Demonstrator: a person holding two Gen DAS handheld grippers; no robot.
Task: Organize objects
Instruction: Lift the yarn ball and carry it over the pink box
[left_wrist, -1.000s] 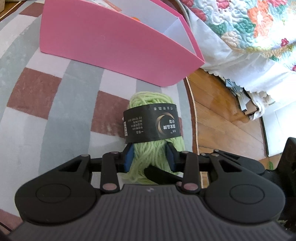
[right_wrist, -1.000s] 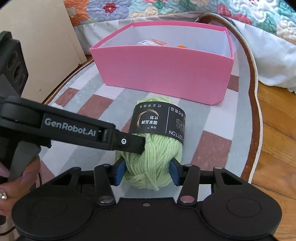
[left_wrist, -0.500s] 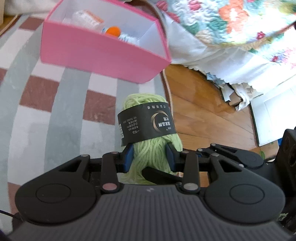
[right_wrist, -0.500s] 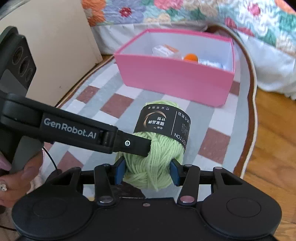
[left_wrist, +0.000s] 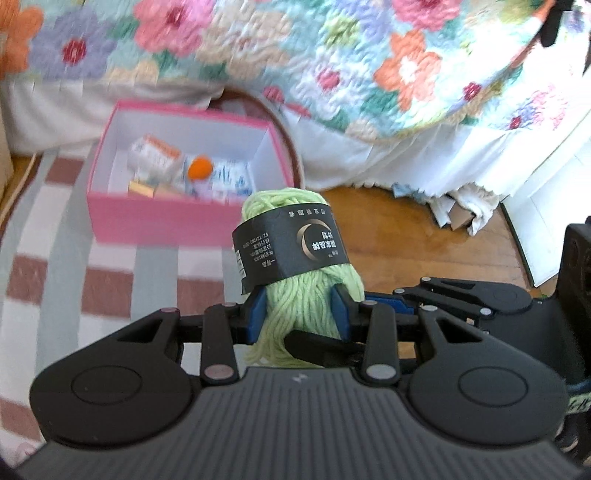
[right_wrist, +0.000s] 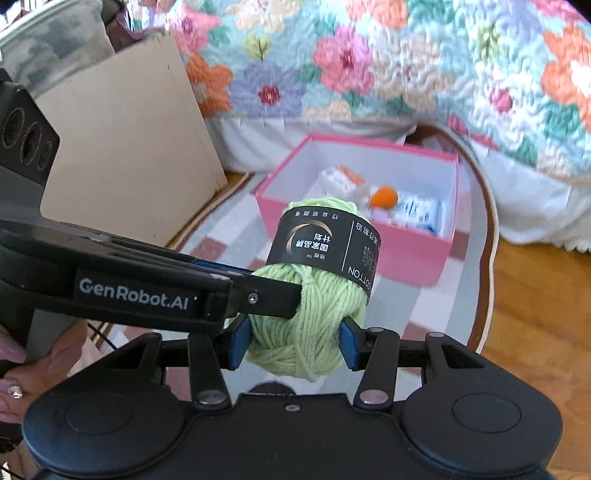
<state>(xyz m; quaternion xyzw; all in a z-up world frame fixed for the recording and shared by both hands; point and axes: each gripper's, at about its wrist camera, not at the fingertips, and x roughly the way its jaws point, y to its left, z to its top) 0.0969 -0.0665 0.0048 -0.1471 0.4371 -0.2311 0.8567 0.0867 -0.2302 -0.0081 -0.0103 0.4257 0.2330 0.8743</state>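
Striped rug (left_wrist: 55, 266) lies below both tools: left tool (left_wrist: 299, 314) and right tool (right_wrist: 293, 345) each pinch the green yarn ball (right_wrist: 314, 295), held in the air. Beyond sits the open pink box (right_wrist: 406, 254) of small items, then the floral quilt (left_wrist: 295, 55).

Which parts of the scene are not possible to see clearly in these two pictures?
- Left wrist view: the small packets in the pink cardboard box are motion-blurred, so their print is unreadable.
- Right wrist view: the green yarn ball with black paper band hides the box's near corner.
- Both views: the yarn's underside is hidden behind the gripper bodies.
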